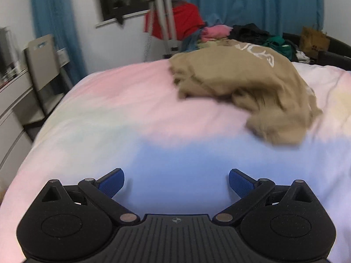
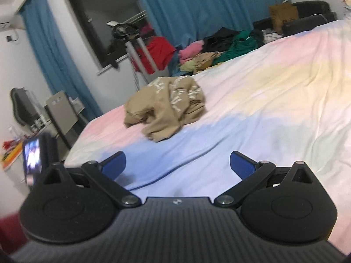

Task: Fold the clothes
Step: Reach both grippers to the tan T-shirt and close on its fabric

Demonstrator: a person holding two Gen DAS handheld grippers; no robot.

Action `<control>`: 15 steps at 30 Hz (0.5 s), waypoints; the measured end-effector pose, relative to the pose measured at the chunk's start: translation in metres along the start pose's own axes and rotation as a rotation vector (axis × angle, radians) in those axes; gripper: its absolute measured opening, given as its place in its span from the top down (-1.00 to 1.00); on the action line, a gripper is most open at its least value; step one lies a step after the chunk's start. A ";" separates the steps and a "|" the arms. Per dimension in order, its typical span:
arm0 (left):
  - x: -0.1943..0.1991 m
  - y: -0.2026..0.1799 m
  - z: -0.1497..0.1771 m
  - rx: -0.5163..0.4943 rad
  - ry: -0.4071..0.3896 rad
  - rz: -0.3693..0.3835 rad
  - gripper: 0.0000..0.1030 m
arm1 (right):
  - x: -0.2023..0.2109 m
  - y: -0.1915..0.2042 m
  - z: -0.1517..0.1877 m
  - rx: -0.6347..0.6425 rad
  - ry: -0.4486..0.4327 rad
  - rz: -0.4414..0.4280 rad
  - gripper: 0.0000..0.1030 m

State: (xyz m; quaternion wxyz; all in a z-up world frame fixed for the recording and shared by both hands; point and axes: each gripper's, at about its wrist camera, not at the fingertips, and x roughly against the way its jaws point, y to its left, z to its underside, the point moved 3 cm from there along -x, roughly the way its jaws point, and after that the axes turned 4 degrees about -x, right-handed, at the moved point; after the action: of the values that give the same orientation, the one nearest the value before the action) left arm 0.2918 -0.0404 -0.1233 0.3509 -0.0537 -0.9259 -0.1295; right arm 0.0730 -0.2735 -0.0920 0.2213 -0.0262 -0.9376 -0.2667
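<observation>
Bed (image 1: 114,118) fills most of both views — a pastel cover in pink, pale yellow and blue bands, with loose creases running across it in the right wrist view. Behind it, blue curtains (image 1: 252,6) hang along the far wall on both sides of a dark window (image 2: 103,24).

Pile of clothes (image 2: 221,43) sits at the far end of the bed: pink, black, green and yellowish pieces heaped together, too tangled to count. A red garment (image 1: 184,19) hangs on a white stand (image 1: 163,17) beside the bed, just by that pile. Grey chair (image 1: 42,65) stands off the bed's left side, next to a desk edge. A brown paper bag (image 2: 283,15) stands beyond the far end of the bed.

Tan shirt (image 1: 248,85) lies crumpled on the cover, unfolded, white lettering showing on its upper side. It rests on the pink band, near the pile but apart from it, and well ahead of both tools. From the left wrist view it is ahead and to the right; from the right wrist view, ahead and to the left.

Left gripper (image 1: 176,183) — jaws spread wide, blue pads apart, nothing between them, hovering over the blue band. Right gripper (image 2: 177,164) — likewise wide and empty, over the blue band. Neither touches the shirt.
</observation>
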 end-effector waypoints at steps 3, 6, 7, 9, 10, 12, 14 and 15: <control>-0.042 -0.017 -0.033 -0.114 -0.025 -0.032 -0.87 | -0.023 -0.012 0.003 -0.042 -0.017 0.024 -1.00; -0.079 -0.034 -0.061 -0.173 -0.052 -0.042 -0.72 | -0.049 -0.026 0.005 -0.092 -0.010 0.057 -1.00; -0.087 -0.036 -0.069 -0.163 -0.054 -0.047 -0.68 | -0.055 -0.029 0.007 -0.101 -0.007 0.062 -1.00; -0.103 -0.039 -0.086 -0.142 -0.056 -0.056 -0.52 | -0.066 -0.031 0.011 -0.105 -0.001 0.076 -1.00; -0.108 -0.036 -0.094 -0.121 -0.070 -0.051 -0.25 | -0.071 -0.030 0.012 -0.099 0.004 0.078 -1.00; -0.112 -0.027 -0.107 -0.062 -0.104 -0.022 0.14 | -0.078 -0.028 0.013 -0.087 0.010 0.075 -1.00; -0.104 -0.016 -0.118 0.021 -0.149 0.025 0.84 | -0.080 -0.024 0.014 -0.077 0.001 0.072 -1.00; -0.096 -0.010 -0.124 0.068 -0.174 0.047 0.86 | -0.079 -0.022 0.014 -0.064 -0.005 0.066 -1.00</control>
State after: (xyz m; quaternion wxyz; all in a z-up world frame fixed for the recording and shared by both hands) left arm 0.4406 -0.0849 -0.1003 0.2736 -0.0745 -0.9552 -0.0845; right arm 0.1352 -0.2802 -0.1474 0.2267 -0.0649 -0.9278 -0.2891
